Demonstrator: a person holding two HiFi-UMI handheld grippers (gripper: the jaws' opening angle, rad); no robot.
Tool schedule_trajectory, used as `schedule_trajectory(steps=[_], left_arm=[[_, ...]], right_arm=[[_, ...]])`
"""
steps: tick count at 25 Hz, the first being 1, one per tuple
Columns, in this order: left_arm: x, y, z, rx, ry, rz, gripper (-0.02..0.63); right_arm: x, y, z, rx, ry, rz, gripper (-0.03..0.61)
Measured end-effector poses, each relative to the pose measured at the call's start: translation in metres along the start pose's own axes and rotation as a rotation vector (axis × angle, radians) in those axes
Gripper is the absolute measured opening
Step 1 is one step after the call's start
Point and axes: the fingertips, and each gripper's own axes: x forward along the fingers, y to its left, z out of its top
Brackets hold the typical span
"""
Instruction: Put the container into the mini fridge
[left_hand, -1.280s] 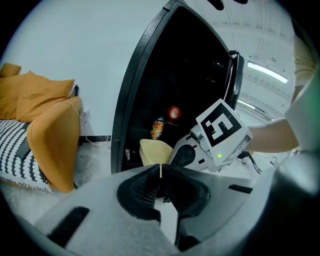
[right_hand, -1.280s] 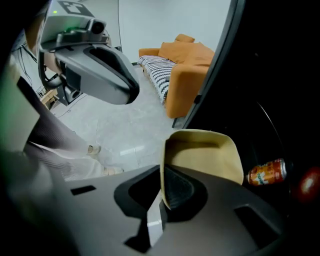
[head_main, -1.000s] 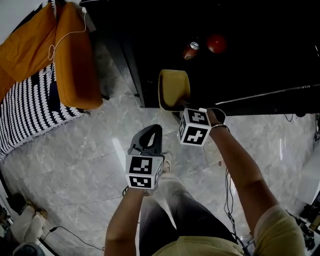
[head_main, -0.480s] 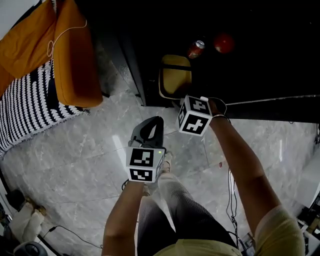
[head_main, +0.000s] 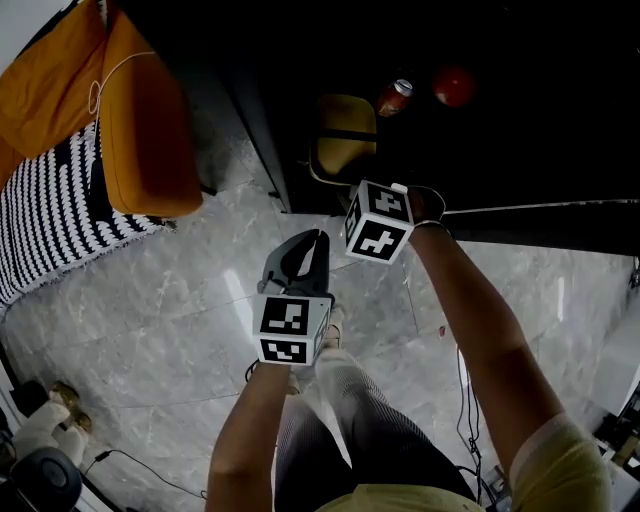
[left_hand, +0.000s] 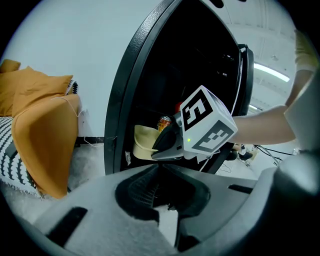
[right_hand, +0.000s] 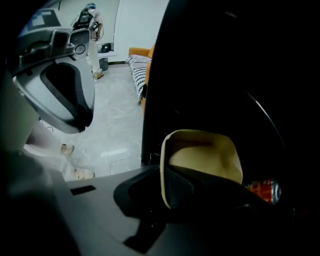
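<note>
The container (head_main: 343, 135), a pale yellow tub, is pinched by one rim wall in the right tool (head_main: 352, 196), whose jaws are clenched on that wall. Over the last second it has gone forward from the lit edge of the opening into the shadow of the mini fridge (head_main: 520, 130), and in the head view it now shows dimmer and further up the frame than before. It sits tilted, with its mouth facing back along the jaws. Deeper inside, and apart from the container, are a drink can (head_main: 393, 97) and a red round thing (head_main: 452, 84), which I take for a fruit. The inside is so dark that I cannot tell whether the container already touches a shelf or hangs just above one.

So I judge the placing is nearly done. What remains is to set the container down short of the can, let go and draw back.

The left tool (head_main: 303, 262) has hardly shifted. It hangs over the marble floor (head_main: 170, 320) in front of the fridge, its jaws closed together on nothing. Off to the left an orange cushion (head_main: 145, 130) stands well clear.
</note>
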Motion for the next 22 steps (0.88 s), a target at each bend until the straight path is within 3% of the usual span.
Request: schedule_trajectory(steps=[6,11,19,22], left_arm=[[0.001,0.000,-0.002,-0.018,-0.010,-0.002,0.029],[-0.002,0.001,-0.003,-0.017,-0.017,-0.003,0.029],[-0.009,0.004,0.000,-0.018,-0.039,0.004,0.029],[-0.013,0.002,0.003,-0.017,-0.059,-0.002,0.029]], right_arm=[[0.007,-0.008,0.001,-0.005,-0.003,-0.030,0.032],[0.010,-0.021,0.003,0.008,0.001,-0.105,0.034],[0.002,-0.036,0.015,0.091,-0.093,-0.230,0.035],[-0.003,-0.035,0.018,0.156,-0.133,-0.230,0.094]])
